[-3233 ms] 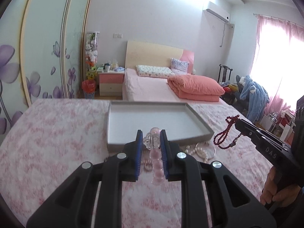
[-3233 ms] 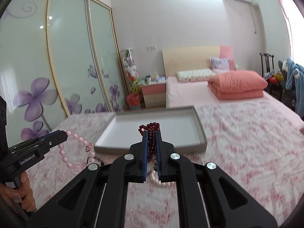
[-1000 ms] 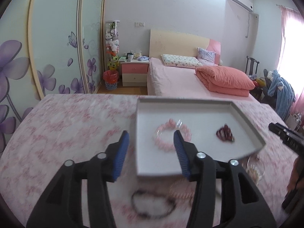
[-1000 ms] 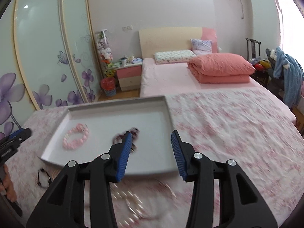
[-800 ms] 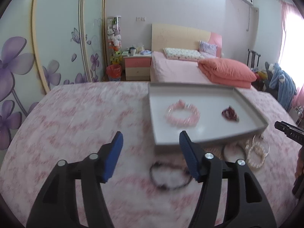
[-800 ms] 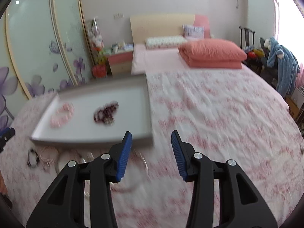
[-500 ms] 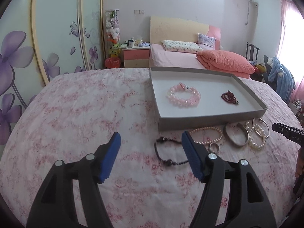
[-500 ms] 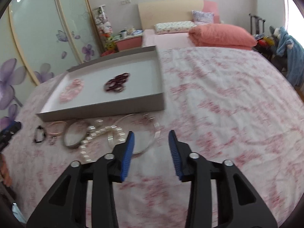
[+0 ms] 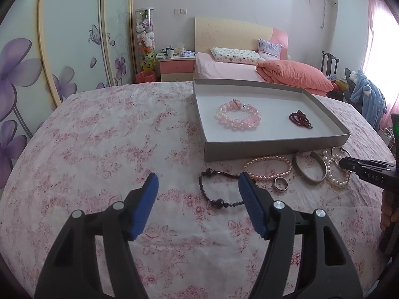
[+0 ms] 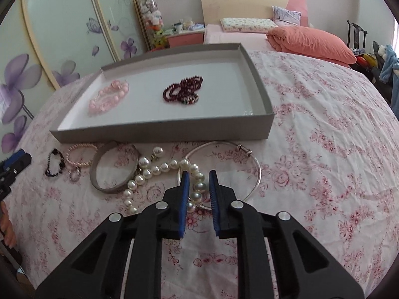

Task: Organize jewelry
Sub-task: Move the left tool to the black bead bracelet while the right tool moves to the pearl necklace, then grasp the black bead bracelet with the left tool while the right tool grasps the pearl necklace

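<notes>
A grey tray on the floral bedspread holds a pink bead bracelet and a dark red bead string. In front of the tray lie a black bead bracelet, a pink pearl bracelet, a ring, a metal bangle, a white pearl strand and a thin silver hoop. My left gripper is wide open just left of the black bracelet. My right gripper is open, its jaws either side of pearls.
The floral bedspread stretches wide to the left of the tray and to its right. Behind stand a second bed with an orange quilt, a nightstand and wardrobe doors with purple flowers.
Both grippers let go of their bracelets into the tray, then drew back and lowered toward the loose jewelry. My right gripper's jaws have narrowed around the pearls.
</notes>
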The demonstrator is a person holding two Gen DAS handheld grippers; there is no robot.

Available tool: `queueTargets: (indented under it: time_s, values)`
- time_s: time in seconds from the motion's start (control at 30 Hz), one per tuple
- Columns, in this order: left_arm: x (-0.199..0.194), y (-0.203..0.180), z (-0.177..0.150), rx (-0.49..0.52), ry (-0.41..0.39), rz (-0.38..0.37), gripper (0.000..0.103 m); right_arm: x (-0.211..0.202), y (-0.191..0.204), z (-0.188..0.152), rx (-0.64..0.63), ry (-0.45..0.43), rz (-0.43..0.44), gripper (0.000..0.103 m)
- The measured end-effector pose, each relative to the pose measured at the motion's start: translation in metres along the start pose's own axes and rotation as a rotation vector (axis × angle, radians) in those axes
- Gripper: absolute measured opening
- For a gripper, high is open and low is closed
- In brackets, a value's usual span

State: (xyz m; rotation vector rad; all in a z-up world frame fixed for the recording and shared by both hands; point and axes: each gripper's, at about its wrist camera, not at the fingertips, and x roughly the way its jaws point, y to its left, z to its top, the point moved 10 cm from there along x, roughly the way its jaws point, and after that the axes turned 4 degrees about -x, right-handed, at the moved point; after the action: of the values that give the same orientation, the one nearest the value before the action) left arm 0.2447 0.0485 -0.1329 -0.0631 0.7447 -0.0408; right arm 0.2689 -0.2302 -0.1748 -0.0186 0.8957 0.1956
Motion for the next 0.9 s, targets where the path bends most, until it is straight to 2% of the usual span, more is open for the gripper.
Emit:
queueTargets:
  time_s: [0.17,0.47,0.57,0.73,0.9]
  values:
    - [0.004,-0.001,-0.003,0.003,0.013,-0.002,0.066,0.0,0.002,0.0,-0.036,0.007,-0.04,0.011]
    - [0.016,-0.002,-0.014,0.021,0.067,0.012,0.065,-0.01,0.0,0.002,0.004,-0.037,-0.014,0.01]
    - [0.026,-0.004,-0.016,0.012,0.105,0.017,0.053,-0.009,0.003,0.003,0.003,-0.039,-0.012,0.01]
    - [0.048,-0.005,-0.017,0.002,0.166,0.046,0.041,-0.01,0.004,0.003,0.009,-0.043,-0.004,0.01]
    - [0.054,-0.007,-0.012,0.016,0.164,0.056,0.038,-0.01,0.005,0.004,0.012,-0.047,0.004,0.01]
